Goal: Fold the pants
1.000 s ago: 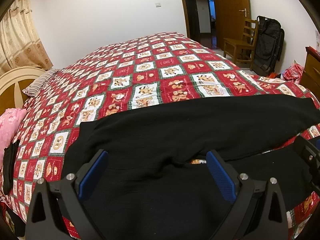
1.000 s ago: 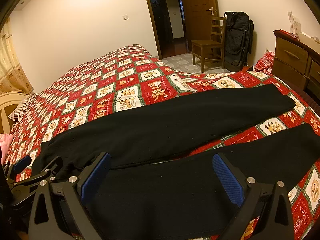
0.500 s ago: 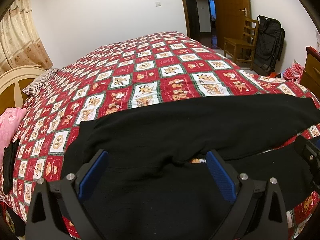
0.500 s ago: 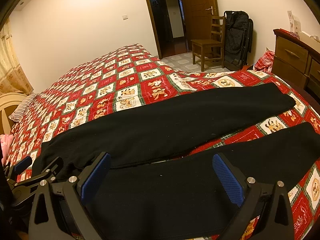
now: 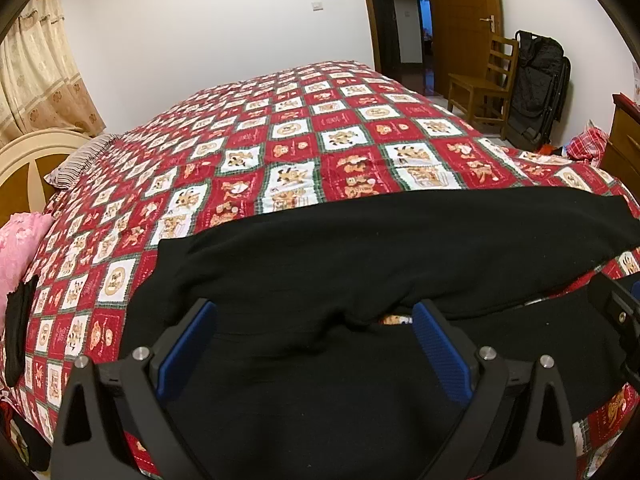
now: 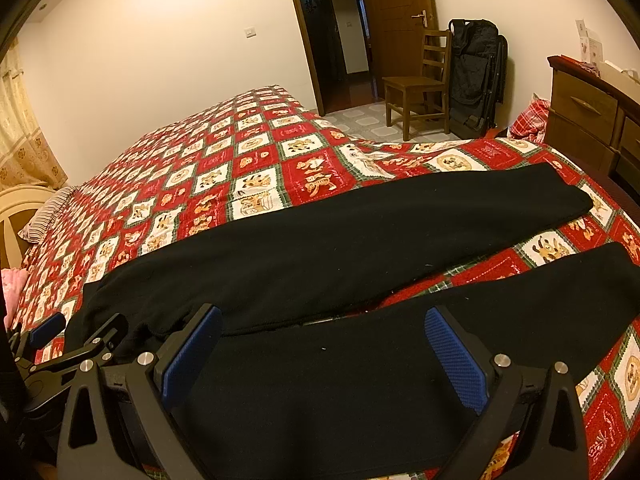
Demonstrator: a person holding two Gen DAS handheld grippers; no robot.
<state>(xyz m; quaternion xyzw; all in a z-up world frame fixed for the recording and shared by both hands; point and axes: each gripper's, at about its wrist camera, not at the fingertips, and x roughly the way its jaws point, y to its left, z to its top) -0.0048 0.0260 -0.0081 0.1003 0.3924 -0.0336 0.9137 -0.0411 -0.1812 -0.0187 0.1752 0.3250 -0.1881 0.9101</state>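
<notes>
Your left gripper (image 5: 312, 344) and right gripper (image 6: 324, 350) both hover with fingers spread wide, holding nothing, over the black pants (image 6: 320, 248). The pants lie flat on the bed's red patchwork quilt (image 6: 248, 168), legs apart and stretching to your right, waist end under your left gripper.

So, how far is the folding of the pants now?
Done: the black pants lie spread out on the bed's patterned quilt, legs apart in a V, with no fold made. In hand: nothing; the left gripper and the right gripper hover over the near part, jaws open. Left: every fold, probably starting with one leg laid over the other.
</notes>
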